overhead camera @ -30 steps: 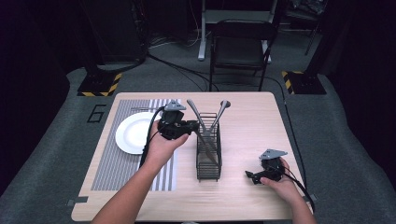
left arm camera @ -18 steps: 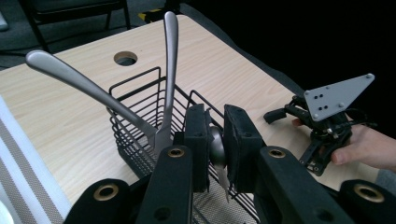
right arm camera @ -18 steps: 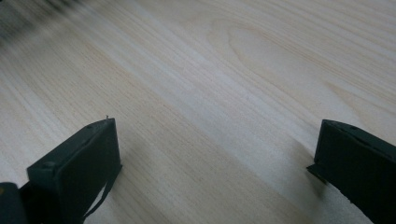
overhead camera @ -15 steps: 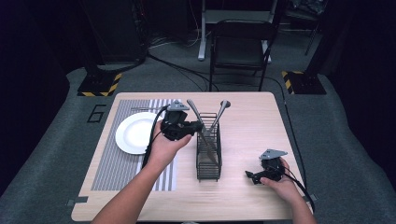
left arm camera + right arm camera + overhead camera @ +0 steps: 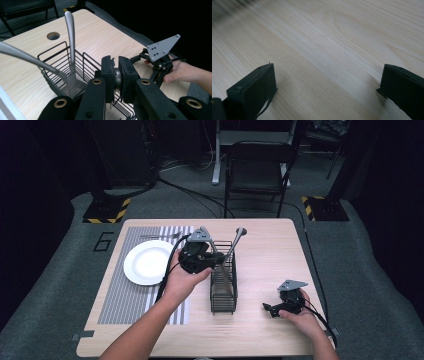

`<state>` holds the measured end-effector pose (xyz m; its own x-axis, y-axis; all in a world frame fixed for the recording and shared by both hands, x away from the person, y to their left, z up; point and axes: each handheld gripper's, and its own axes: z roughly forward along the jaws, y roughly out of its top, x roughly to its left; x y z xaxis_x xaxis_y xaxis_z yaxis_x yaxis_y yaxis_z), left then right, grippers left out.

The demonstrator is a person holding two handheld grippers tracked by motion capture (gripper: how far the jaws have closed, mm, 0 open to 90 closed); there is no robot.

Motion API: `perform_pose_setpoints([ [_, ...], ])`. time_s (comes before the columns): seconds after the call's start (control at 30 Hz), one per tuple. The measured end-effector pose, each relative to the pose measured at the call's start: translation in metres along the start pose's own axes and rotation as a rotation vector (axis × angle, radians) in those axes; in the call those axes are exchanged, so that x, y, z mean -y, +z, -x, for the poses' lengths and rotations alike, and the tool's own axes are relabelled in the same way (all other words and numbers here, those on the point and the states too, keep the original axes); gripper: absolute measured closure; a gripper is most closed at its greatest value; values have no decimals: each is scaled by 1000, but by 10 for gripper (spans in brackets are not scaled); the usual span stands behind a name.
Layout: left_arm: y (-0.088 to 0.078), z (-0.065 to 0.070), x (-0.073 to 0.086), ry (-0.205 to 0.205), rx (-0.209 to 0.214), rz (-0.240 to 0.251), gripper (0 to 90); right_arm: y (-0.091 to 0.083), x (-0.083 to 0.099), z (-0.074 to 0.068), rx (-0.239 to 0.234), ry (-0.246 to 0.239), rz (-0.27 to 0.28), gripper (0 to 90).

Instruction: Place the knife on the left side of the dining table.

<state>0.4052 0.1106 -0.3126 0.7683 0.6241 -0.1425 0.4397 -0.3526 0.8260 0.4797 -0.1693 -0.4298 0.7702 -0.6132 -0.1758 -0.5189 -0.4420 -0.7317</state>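
A black wire cutlery basket (image 5: 223,287) stands mid-table. Two metal utensils lean in it: one handle (image 5: 70,37) rises upright, the other (image 5: 27,58) slants away to the left. My left gripper (image 5: 216,261) hovers at the basket's near-left rim. In the left gripper view it (image 5: 117,72) is shut on the rounded end of a third metal utensil (image 5: 117,79), whose lower part is hidden behind the jaws. My right gripper (image 5: 270,309) rests low on the table at the front right. Its jaws (image 5: 327,82) are open, wide apart over bare wood with nothing between them.
A white plate (image 5: 149,262) lies on a grey striped placemat (image 5: 120,295) at the left, with a fork (image 5: 161,236) beyond it. The wooden table (image 5: 265,255) has a round hole (image 5: 53,35) near its far edge. A black chair (image 5: 256,165) stands behind the table.
My left gripper has shifted slightly to the right, toward the basket, with the utensil in it. The right gripper has stayed put.
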Motion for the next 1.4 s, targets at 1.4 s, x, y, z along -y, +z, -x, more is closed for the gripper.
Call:
perform_pose_setpoints([
  [1.4, -85, 7, -38, 9, -63, 108, 835, 0, 0, 0, 0, 0, 0, 0],
])
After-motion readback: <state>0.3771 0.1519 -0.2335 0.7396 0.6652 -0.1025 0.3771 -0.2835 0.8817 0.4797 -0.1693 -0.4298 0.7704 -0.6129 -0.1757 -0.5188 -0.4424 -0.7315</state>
